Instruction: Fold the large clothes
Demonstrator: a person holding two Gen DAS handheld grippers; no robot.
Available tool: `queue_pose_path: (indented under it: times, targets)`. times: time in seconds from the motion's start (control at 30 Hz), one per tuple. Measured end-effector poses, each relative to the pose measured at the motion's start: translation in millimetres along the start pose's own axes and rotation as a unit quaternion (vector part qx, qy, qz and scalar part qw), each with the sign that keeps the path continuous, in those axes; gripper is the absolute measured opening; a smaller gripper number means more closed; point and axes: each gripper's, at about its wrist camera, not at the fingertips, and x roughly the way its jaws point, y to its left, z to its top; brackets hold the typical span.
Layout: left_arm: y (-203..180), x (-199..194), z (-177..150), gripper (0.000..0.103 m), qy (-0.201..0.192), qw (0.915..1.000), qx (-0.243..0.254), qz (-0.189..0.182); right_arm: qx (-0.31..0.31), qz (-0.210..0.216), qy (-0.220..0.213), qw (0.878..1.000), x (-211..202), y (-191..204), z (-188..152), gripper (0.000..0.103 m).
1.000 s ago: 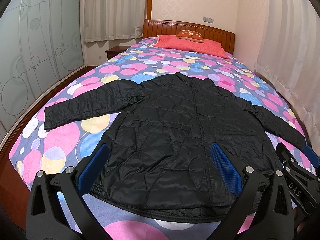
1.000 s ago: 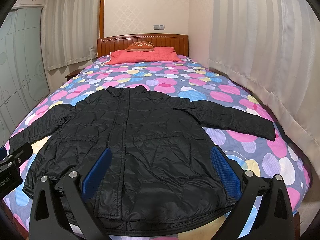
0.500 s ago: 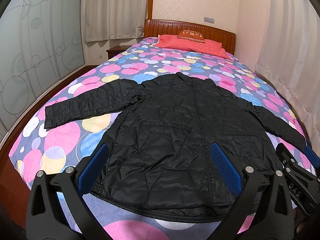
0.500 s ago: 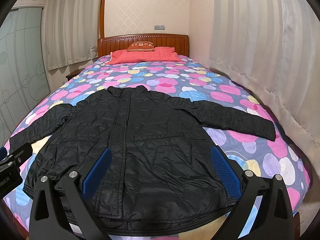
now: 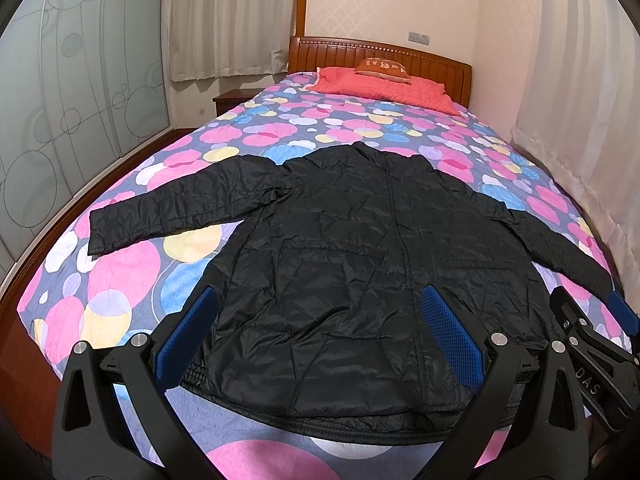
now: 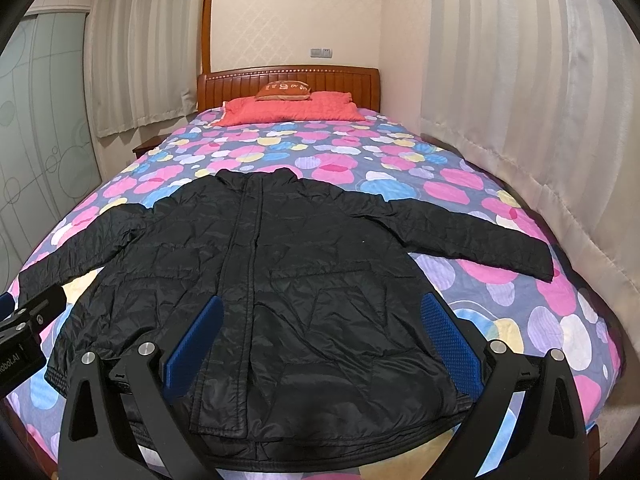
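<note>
Black quilted jacket (image 5: 360,272) lies flat on the bed (image 5: 120,280), front up, zip closed, collar at the far end, hem nearest both claws. Both sleeves spread out to the sides, angled down toward the hem.

Left claw (image 5: 320,336): fingers wide apart, nothing between them, held above the hem w/o touching fabric. Its blue pads (image 5: 452,336) frame the jacket's lower left half; the left sleeve cuff (image 5: 100,232) sits ahead and off to its left. The right claw's body shows at the far right edge of this view, just beside it.

Right claw (image 6: 320,344): fingers also wide apart, empty, hovering over the lower right half of the jacket (image 6: 300,280). The zip line runs just inside its left pad (image 6: 196,344). Right sleeve cuff (image 6: 536,264) lies ahead and to its right, near the bed edge by the curtain (image 6: 520,100).

Straight ahead of both claws, beyond the collar: red pillow (image 6: 288,110) w/ a small orange cushion (image 6: 284,90) on top, against the wooden headboard (image 6: 288,78). Bedcover (image 6: 360,152) has pink, blue, yellow blobs.
</note>
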Motion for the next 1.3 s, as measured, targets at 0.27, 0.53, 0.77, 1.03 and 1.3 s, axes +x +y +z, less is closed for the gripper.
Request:
queue_pose_path:
  times: [0.27,0.53,0.77,1.03,1.3]
  targets:
    - [0,-2,-1,0.101,0.001,1.0,0.0,0.0,0.0,0.0,0.0,1.0,1,-1,-1,0.098]
    - [9,5,-10,0.101,0.009,1.0,-0.001,0.003,-0.001,0.001,0.004,1.0,3,11,-7,0.098]
    - [13,31,-5,0.101,0.023,0.9997,-0.01,-0.005,0.012,0.01,0.018,1.0,26,-6,-6,0.098]
    - [60,102,0,0.101,0.107,0.9845,-0.12,-0.07,0.112,0.022,0.055,0.992,74,-80,-3,0.098]
    - [122,160,-4,0.101,0.123,0.969,-0.213,-0.019,0.284,-0.023,0.084,0.955,136,-224,-21,0.054]
